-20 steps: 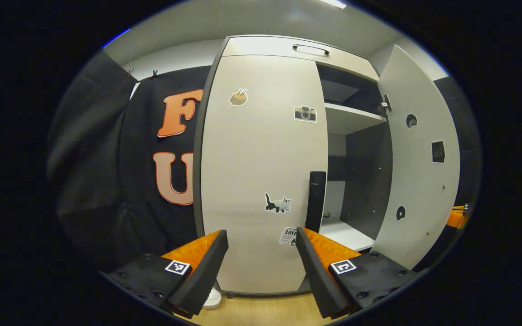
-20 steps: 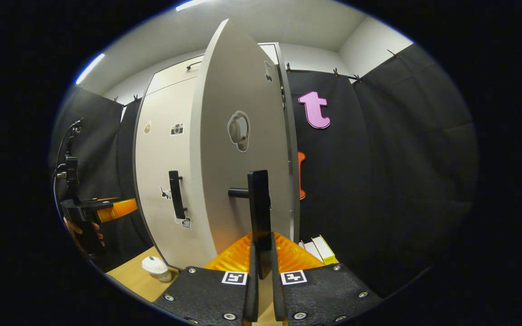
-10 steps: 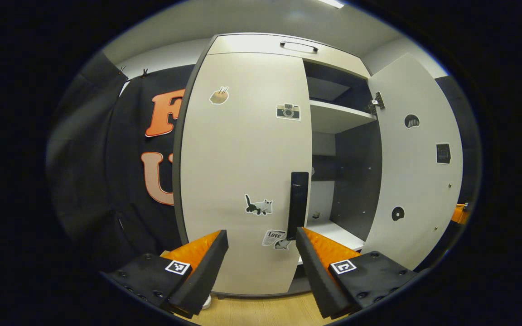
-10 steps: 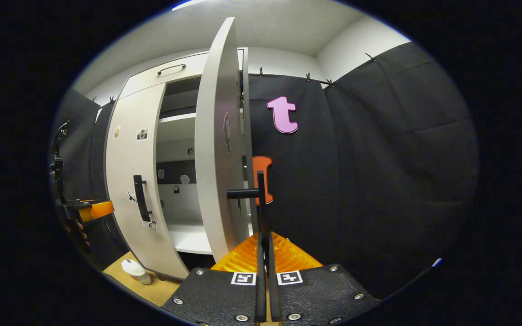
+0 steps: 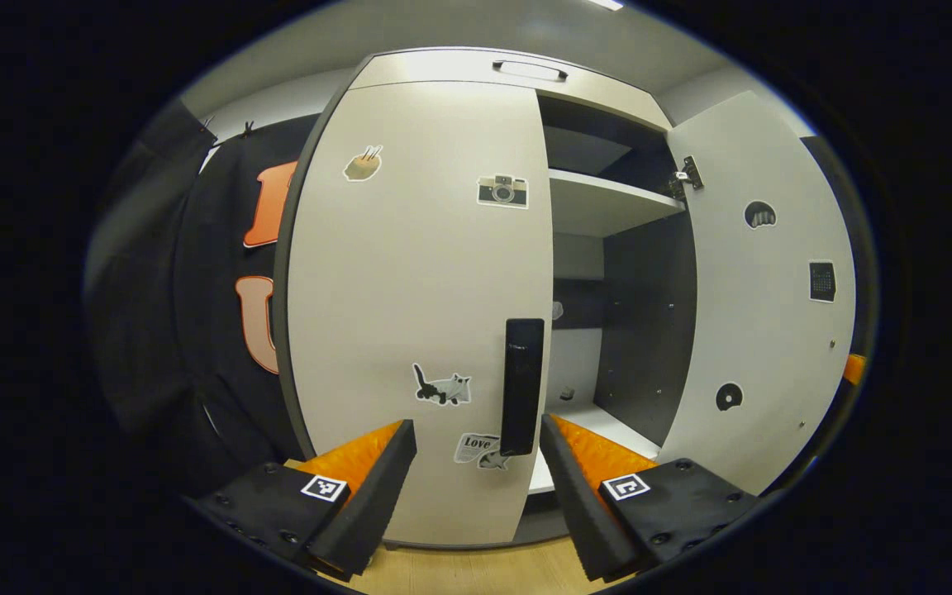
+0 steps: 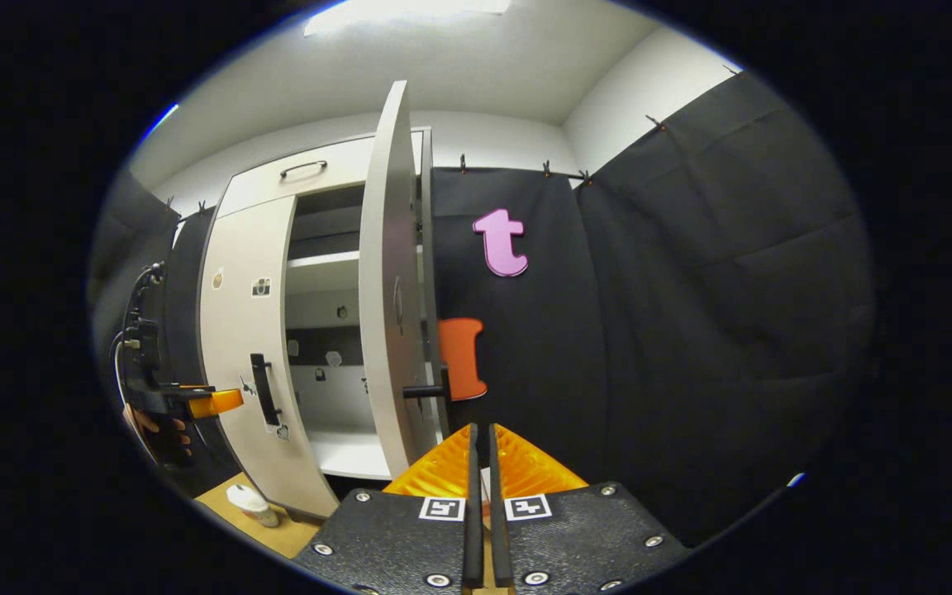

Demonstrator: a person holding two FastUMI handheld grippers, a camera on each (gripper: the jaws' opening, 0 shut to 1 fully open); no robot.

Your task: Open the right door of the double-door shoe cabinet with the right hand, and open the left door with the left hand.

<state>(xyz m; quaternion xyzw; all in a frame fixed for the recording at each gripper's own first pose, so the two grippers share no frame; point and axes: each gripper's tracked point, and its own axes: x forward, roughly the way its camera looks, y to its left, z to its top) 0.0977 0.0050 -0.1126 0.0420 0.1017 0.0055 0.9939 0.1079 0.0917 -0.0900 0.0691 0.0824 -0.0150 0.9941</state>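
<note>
In the left gripper view the cabinet's left door (image 5: 418, 289) is closed, pale with stickers. Its black vertical handle (image 5: 522, 387) stands just beyond my open left gripper (image 5: 476, 434), between the fingertips and nearer the right one, with no contact. The right door (image 5: 761, 289) is swung wide, baring the shelves (image 5: 608, 202). In the right gripper view that right door (image 6: 389, 289) shows edge-on, its handle (image 6: 426, 390) just left of and beyond my right gripper (image 6: 482, 438). Those fingers are shut to a thin slit with nothing between them. The left gripper (image 6: 211, 402) also appears, near the left door's handle (image 6: 263, 388).
A hand (image 6: 154, 426) holds the left gripper. A small white object (image 6: 246, 500) sits on the wooden floor (image 5: 476, 570) by the cabinet's base. A drawer with a handle (image 5: 530, 68) tops the cabinet. Black cloth walls stand on both sides.
The right door swung fully open and the right gripper came off its handle and drew back. The left gripper moved closer to the left door's handle, now between its fingertips.
</note>
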